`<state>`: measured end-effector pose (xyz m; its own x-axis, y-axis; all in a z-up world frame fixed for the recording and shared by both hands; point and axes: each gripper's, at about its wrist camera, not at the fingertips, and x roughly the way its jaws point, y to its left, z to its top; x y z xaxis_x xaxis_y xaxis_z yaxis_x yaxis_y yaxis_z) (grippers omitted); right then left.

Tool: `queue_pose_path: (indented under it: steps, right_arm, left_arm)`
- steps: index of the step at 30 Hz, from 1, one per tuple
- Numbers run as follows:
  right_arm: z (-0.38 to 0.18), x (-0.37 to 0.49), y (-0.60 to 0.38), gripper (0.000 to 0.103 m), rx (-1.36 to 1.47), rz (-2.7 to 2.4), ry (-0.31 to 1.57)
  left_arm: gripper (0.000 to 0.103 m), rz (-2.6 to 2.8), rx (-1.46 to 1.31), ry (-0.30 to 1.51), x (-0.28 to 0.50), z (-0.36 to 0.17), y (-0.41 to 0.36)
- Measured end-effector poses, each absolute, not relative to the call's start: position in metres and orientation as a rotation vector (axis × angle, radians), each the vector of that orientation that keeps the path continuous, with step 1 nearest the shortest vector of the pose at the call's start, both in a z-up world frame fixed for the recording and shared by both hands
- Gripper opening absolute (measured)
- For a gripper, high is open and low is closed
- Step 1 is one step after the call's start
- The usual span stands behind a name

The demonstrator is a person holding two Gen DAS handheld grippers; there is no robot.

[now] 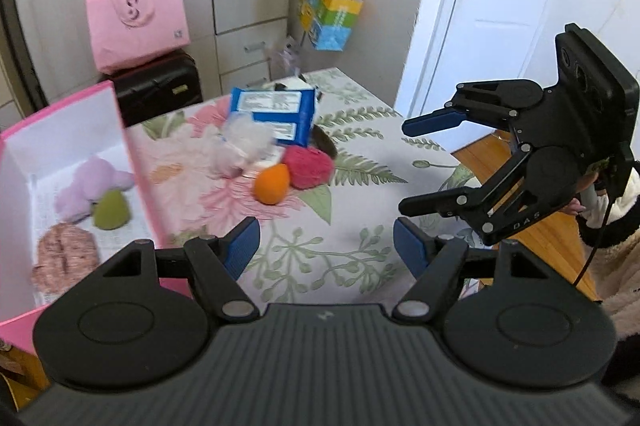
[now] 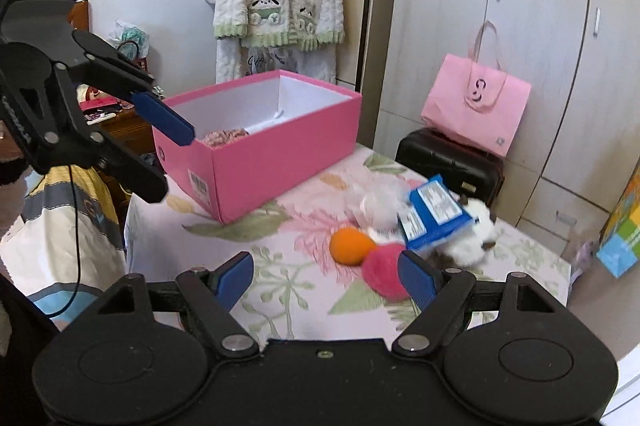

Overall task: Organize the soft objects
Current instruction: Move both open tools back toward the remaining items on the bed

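Hovering left gripper [image 1: 326, 246]: jaws apart, nothing between them, above the floral tablecloth [image 1: 352, 266].
Right gripper [image 2: 326, 280]: jaws wide, empty; red pom-pom [image 2: 382, 276] just beyond its right fingertip.
Pink box [image 2: 280, 161]: on table, lid off; holds lilac plush [image 1: 94, 185], green sponge [image 1: 110, 211], mottled pink piece [image 1: 66, 258].
Loose items: orange sponge [image 2: 352, 246] touching pom-pom; blue packet [image 2: 434, 214] tilted against white fluffy toy [image 2: 476, 230].
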<state>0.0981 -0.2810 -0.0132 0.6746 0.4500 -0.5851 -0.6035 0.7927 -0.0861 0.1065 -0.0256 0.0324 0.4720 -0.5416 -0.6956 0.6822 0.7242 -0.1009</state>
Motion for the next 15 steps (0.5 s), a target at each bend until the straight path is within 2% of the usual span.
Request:
queue_pose_path:
  steps: [10,15]
  right_arm:
    - [-0.062,0.127,-0.297,0.083,-0.327,0.589,0.509]
    - [-0.086,0.151,-0.293,0.078,-0.343,0.593,0.516]
  left_arm:
    - [0.071,-0.724,0.171,0.737,0.141,-0.006,-0.061]
    - [0.071,-0.689,0.165,0.717,0.161,-0.027,-0.074]
